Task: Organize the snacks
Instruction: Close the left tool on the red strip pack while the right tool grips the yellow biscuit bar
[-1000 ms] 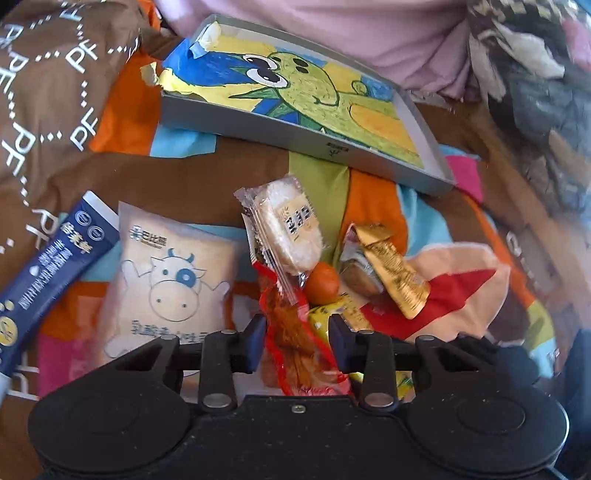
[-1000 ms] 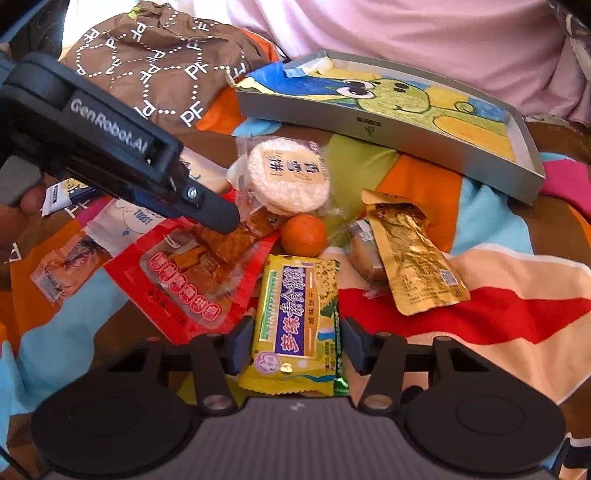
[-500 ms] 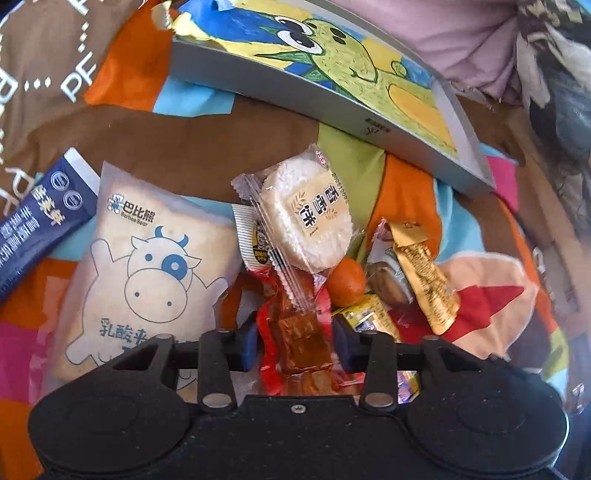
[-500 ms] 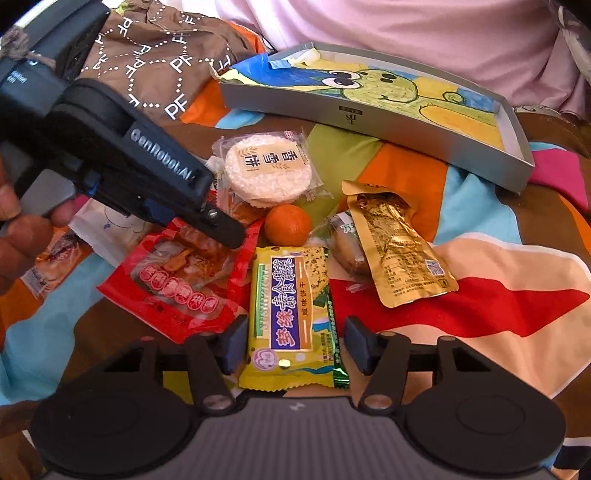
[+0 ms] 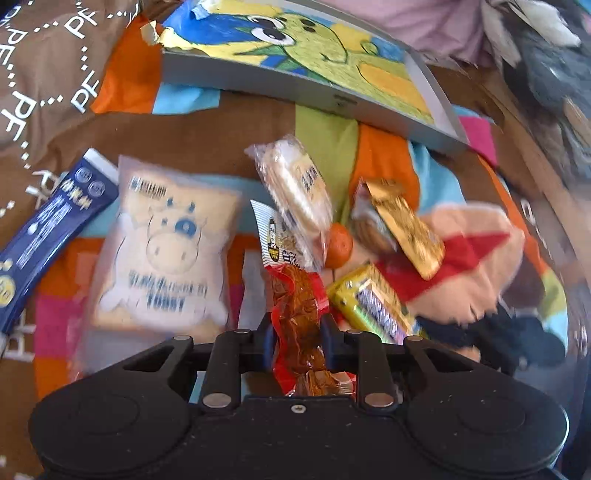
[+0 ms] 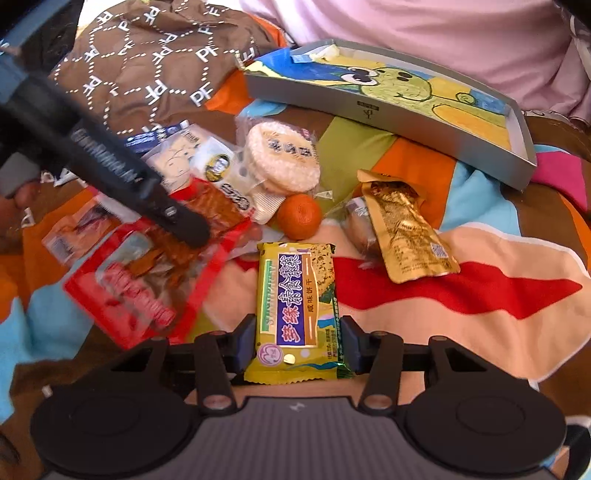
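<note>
My left gripper (image 5: 297,332) is shut on a red packet of brown dried snack (image 5: 299,306), which hangs tilted above the blanket. In the right wrist view that gripper (image 6: 192,232) holds the red packet (image 6: 147,280) at the left, blurred. My right gripper (image 6: 297,343) is open, low over the blanket, its fingers either side of the near end of a yellow cracker packet (image 6: 295,295) lying flat. Beyond lie a round rice cracker pack (image 6: 282,158), a small orange (image 6: 299,216) and a gold packet (image 6: 402,229). A grey tray (image 6: 332,99) with a cartoon lining sits at the back.
A cow-print toast bag (image 5: 162,254) and a blue box (image 5: 48,236) lie left of the pile. A brown lettered cloth (image 6: 147,66) is bunched at the back left. A hand (image 6: 22,192) holds the left gripper. A pink sheet (image 6: 406,26) lies behind the tray.
My left gripper has shut on the red packet and raised it off the pile. The right gripper's fingers have drawn slightly closer around the yellow cracker packet.
</note>
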`<action>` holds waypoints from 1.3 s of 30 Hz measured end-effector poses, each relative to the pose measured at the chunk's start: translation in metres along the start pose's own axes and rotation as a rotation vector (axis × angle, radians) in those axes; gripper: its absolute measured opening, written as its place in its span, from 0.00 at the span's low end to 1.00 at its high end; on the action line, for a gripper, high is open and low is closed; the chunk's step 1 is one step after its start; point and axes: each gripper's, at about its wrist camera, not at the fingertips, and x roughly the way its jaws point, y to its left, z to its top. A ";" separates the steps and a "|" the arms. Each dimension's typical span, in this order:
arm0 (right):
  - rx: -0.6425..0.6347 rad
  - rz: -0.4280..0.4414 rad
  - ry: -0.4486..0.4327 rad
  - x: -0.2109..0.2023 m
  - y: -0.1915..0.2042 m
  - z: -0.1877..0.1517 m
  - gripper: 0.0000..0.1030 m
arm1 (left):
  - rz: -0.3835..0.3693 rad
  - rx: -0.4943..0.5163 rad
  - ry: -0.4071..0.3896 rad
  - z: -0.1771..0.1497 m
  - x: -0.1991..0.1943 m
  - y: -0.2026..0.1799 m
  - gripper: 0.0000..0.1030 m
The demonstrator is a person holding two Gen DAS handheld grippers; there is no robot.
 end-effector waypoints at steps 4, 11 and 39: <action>-0.015 0.021 0.025 -0.010 0.009 -0.006 0.51 | -0.005 0.003 0.050 -0.022 -0.016 0.013 0.25; -0.064 0.090 0.085 -0.024 0.032 -0.019 0.51 | 0.011 -0.042 0.084 -0.044 -0.042 0.043 0.26; -0.038 0.088 0.113 -0.021 0.040 -0.017 0.56 | 0.313 -0.308 0.141 -0.017 -0.009 0.025 0.78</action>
